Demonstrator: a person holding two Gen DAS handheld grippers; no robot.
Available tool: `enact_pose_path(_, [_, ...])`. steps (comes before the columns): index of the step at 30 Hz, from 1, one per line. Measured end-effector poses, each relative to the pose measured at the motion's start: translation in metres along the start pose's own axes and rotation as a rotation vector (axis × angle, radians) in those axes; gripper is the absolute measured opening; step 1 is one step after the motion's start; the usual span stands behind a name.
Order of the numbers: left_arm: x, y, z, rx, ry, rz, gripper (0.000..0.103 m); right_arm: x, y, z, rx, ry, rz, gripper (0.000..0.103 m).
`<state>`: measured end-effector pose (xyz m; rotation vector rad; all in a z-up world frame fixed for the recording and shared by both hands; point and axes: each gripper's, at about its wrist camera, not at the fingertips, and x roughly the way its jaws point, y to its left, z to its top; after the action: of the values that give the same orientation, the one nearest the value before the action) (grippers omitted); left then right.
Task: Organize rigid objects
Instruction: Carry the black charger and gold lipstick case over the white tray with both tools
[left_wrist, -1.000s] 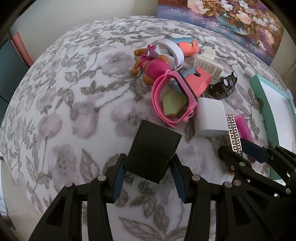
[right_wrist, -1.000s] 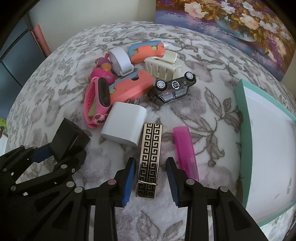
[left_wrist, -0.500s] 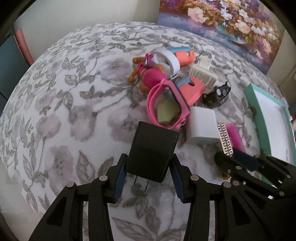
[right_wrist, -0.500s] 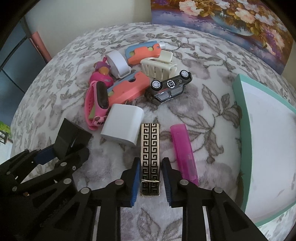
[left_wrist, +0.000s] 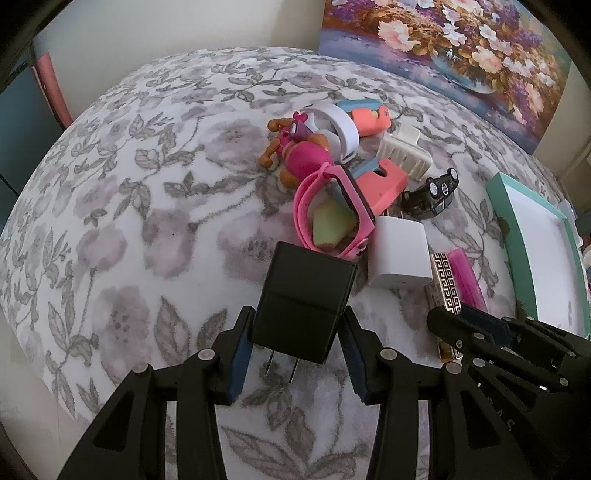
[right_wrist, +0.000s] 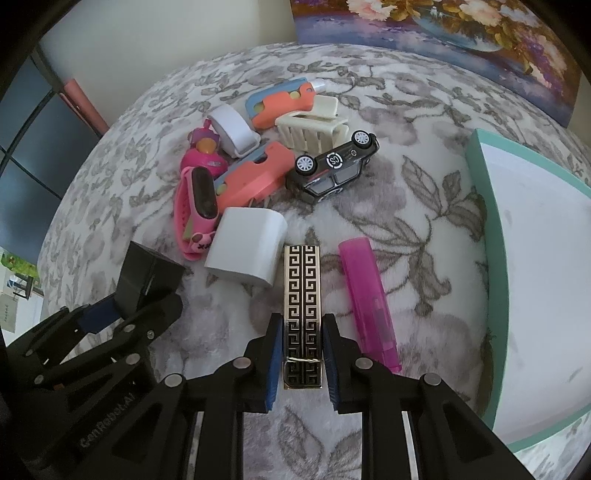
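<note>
My left gripper (left_wrist: 295, 354) is shut on a black plug charger (left_wrist: 303, 299), held a little above the floral cloth; it also shows in the right wrist view (right_wrist: 147, 277). My right gripper (right_wrist: 301, 354) is shut on a gold-and-black patterned lighter (right_wrist: 302, 306), which also shows in the left wrist view (left_wrist: 445, 280). Beside it lie a pink lighter (right_wrist: 369, 302) and a white charger (right_wrist: 247, 251). A teal-rimmed white tray (right_wrist: 480, 206) sits at the right.
A pile lies beyond: pink watch (right_wrist: 195, 206), coral cutters (right_wrist: 255, 177), a second coral cutter (right_wrist: 284, 103), cream hair claw (right_wrist: 310, 129), black toy car (right_wrist: 336, 166), white ring (right_wrist: 232, 129), pink doll (left_wrist: 299, 155). A flower painting (left_wrist: 443, 48) leans at the back.
My right gripper has closed on the patterned lighter. My left gripper has risen slightly with the black charger in it.
</note>
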<state>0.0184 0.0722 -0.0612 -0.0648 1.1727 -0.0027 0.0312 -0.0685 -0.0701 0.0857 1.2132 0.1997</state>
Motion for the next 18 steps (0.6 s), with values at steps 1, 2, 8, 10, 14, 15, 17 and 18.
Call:
enact_pose_path(1, [0.0,0.001,0.001,-0.003,-0.002,-0.001,0.047,-0.001,0.0,0.0,0.001,-0.001,-0.002,0.022])
enact_pose_path(2, [-0.002,0.001,0.001,-0.005,-0.006,-0.002,0.047,-0.003,-0.001,0.0,0.002,-0.003,-0.005,0.022])
enact_pose_path(8, [-0.021,0.003,0.005,-0.027,-0.059,-0.008,0.047,-0.022,-0.009,0.0,0.036,-0.038,0.023,0.022])
enact_pose_path(10, [-0.03,0.003,0.007,-0.031,-0.078,-0.006,0.047,-0.032,-0.014,0.001,0.062,-0.059,0.047,0.022])
enact_pose_path(14, [-0.057,-0.002,0.015,-0.028,-0.133,-0.012,0.047,-0.06,-0.025,0.003,0.098,-0.132,0.06,0.022])
enact_pose_path(15, [-0.064,-0.007,0.018,-0.024,-0.139,-0.016,0.047,-0.065,-0.029,0.004,0.109,-0.146,0.06,0.022])
enact_pose_path(17, [-0.072,-0.014,0.023,-0.016,-0.143,-0.028,0.047,-0.078,-0.041,0.005,0.143,-0.182,0.044,0.022])
enact_pose_path(18, [-0.076,-0.021,0.026,-0.01,-0.142,-0.039,0.047,-0.082,-0.045,0.006,0.156,-0.193,0.033,0.022])
